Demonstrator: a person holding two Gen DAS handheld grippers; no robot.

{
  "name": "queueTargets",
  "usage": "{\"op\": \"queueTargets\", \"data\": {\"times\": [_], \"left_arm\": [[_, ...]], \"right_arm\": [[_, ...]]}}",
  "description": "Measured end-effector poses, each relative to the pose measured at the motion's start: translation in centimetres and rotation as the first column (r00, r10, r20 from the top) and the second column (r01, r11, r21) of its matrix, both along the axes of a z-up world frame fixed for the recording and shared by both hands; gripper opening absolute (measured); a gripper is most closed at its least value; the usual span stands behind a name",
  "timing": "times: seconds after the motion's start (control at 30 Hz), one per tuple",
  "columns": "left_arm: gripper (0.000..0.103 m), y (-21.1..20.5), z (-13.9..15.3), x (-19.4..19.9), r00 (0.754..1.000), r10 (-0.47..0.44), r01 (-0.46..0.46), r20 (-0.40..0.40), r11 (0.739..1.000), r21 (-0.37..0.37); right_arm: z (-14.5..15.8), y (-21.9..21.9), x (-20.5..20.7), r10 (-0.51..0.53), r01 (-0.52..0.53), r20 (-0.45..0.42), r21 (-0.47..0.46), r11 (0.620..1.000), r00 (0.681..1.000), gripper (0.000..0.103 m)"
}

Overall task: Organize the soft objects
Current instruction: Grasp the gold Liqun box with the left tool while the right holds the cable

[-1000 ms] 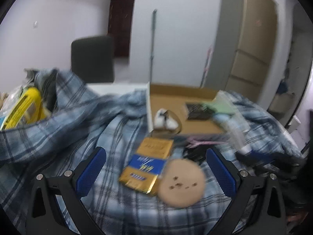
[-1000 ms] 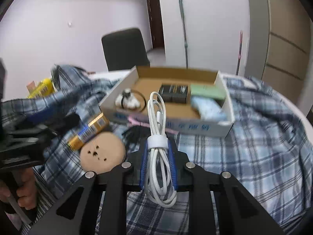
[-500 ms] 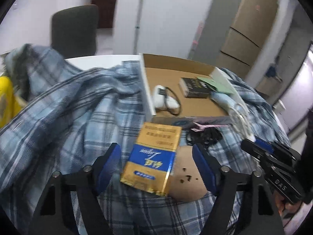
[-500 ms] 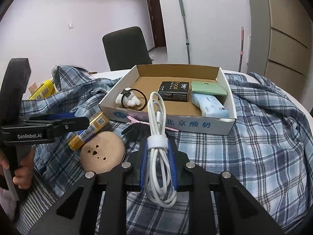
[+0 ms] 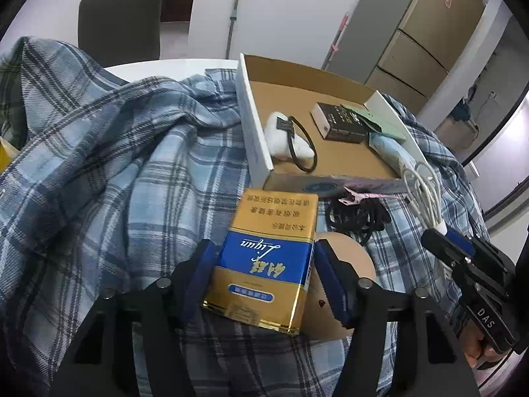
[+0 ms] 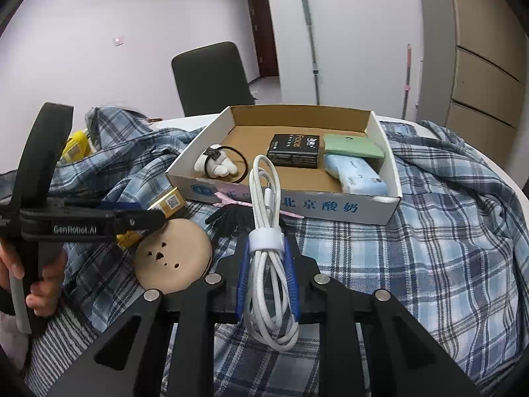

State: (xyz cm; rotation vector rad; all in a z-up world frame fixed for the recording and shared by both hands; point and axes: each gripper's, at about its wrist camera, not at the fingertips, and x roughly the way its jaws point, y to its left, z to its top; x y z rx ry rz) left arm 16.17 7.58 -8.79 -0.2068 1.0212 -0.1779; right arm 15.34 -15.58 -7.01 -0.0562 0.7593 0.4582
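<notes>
The left gripper (image 5: pixel 263 266) has its blue pads on either side of the gold-and-blue pack (image 5: pixel 264 258), jaws drawn in close to its long edges; whether they actually press it cannot be told. The pack lies flat on the plaid shirt (image 5: pixel 125 178), its long axis running straight away from the gripper toward the cardboard box (image 6: pixel 380 208), which sits just beyond. The right gripper (image 6: pixel 267 264) is pinching the coiled white cable (image 6: pixel 266 218), upright, box dead ahead. A tan disc (image 6: pixel 173 253) rests right beside the pack. The shirt is draped over a pale round table (image 5: pixel 165 66); a dark chair (image 6: pixel 211 76) stands behind.
</notes>
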Motion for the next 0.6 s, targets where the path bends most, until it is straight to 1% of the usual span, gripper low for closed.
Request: {"op": "queueTargets", "data": {"times": [0.13, 0.23, 0.3, 0.43, 0.53, 0.57, 0.6], "left_arm": [[0.064, 0.0, -0.1, 0.1, 1.0, -0.004, 0.004, 0.001, 1.0, -0.01], [0.063, 0.0, -0.1, 0.0, 1.0, -0.005, 0.005, 0.006, 1.0, -0.016], [0.063, -0.1, 0.0, -0.2, 1.0, -0.014, 0.014, 0.011, 1.0, -0.023], [0.063, -0.6, 0.3, -0.7, 0.999, -0.033, 0.033, 0.025, 0.999, -0.016], [0.064, -0.5, 0.3, -0.7, 0.999, -0.035, 0.035, 0.017, 0.999, -0.03], [0.065, -0.4, 0.2, -0.6, 1.0, -0.03, 0.03, 0.005, 0.999, -0.032], [0.071, -0.2, -0.1, -0.5, 1.0, -0.023, 0.023, -0.012, 0.999, -0.034]], "right_arm": [[0.6, 1.1, 0.6, 0.008, -0.007, -0.069, 0.016, 1.0, 0.998, 0.019], [1.3, 2.5, 1.0, -0.001, 0.002, -0.085, 0.011, 1.0, 0.996, 0.019], [1.7, 3.3, 1.0, 0.002, -0.001, -0.08, 0.011, 1.0, 0.997, 0.019], [2.1, 4.6, 0.5, -0.001, 0.0, -0.028, -0.025, 1.0, 1.0, 0.019], [1.7, 4.7, 0.3, -0.004, 0.003, -0.028, -0.029, 1.0, 1.0, 0.019], [1.4, 4.8, 0.2, -0.005, 0.004, -0.022, -0.04, 0.999, 1.0, 0.019], [1.3, 4.8, 0.2, -0.003, 0.002, -0.011, -0.053, 0.999, 1.0, 0.019]]}}
